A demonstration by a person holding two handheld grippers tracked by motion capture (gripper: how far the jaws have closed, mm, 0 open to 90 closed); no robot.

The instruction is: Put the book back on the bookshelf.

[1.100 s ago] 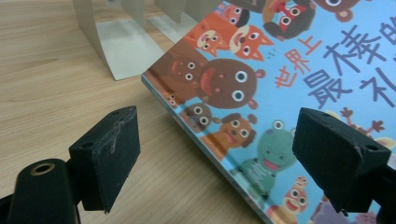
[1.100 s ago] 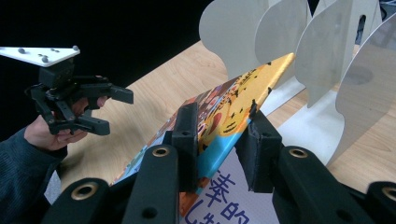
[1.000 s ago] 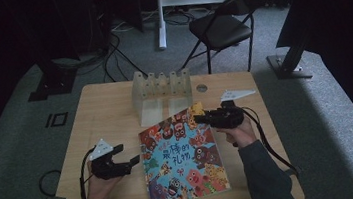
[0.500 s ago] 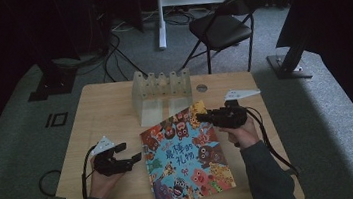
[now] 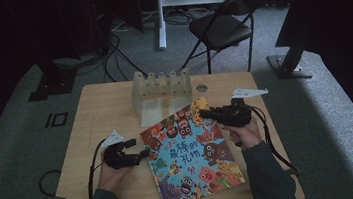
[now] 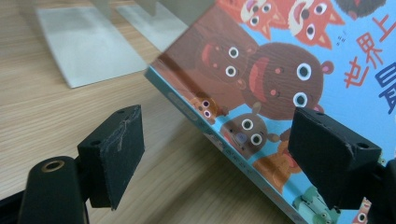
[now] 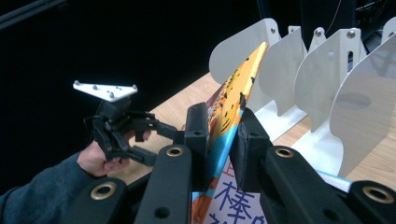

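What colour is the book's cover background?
Light blue, crowded with cartoon animals, on the book; clearest in the high view.

The high view looks forward and down from above the person's side onto the whole tabletop (image 5: 110, 112), from far. The left gripper view sits very near the wood and faces the book (image 6: 289, 79) edge, with the white rack's (image 6: 88, 46) base at 11 o'clock. The right gripper view looks low across the tabletop from close, along the book cover, toward the rack at 2 o'clock and the left gripper (image 7: 154, 142) at 9 o'clock. All three views share the book and the rack.
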